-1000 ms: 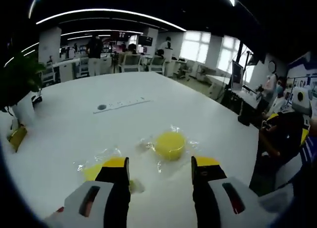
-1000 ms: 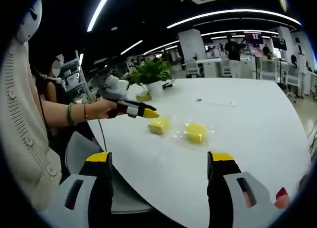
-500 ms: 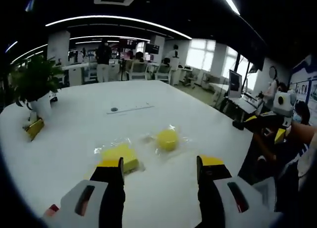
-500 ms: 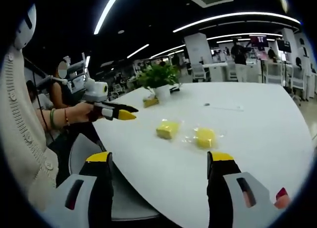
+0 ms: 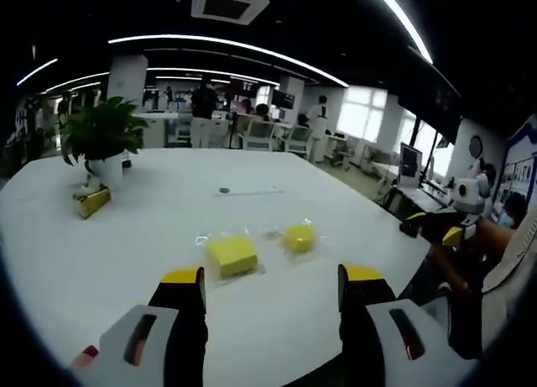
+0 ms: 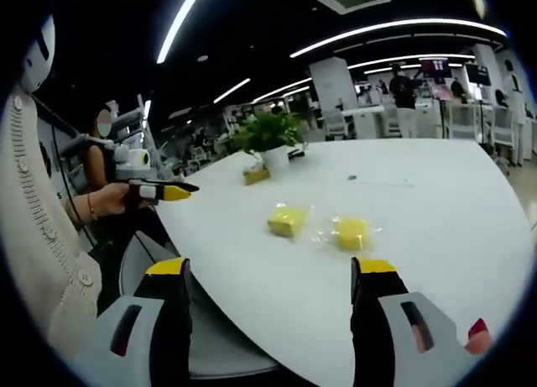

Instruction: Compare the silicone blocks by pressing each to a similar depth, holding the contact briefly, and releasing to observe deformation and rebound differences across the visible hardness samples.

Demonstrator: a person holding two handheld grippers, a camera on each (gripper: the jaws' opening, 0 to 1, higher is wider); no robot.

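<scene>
Two yellow silicone blocks in clear wrappers lie side by side on the white table (image 5: 126,253). In the left gripper view, the square block (image 5: 232,254) is on the left and the round block (image 5: 299,237) on the right. My left gripper (image 5: 273,278) is open and held back from both, with nothing between its jaws. The right gripper view shows the square block (image 6: 287,220) and the round block (image 6: 351,232) further up the table. My right gripper (image 6: 271,268) is open near the table edge. A hand holds the left gripper (image 6: 164,191) off the table's left side.
A potted plant (image 5: 101,135) stands at the far left of the table with a small yellow item (image 5: 91,202) beside it. A flat strip with a dark dot (image 5: 247,190) lies mid-table. My right gripper (image 5: 445,232) is held off the right edge. Desks, chairs and people fill the background.
My left gripper has drawn back from over the blocks to beyond the table edge, and both blocks now lie clear of its jaws. The right gripper has barely moved.
</scene>
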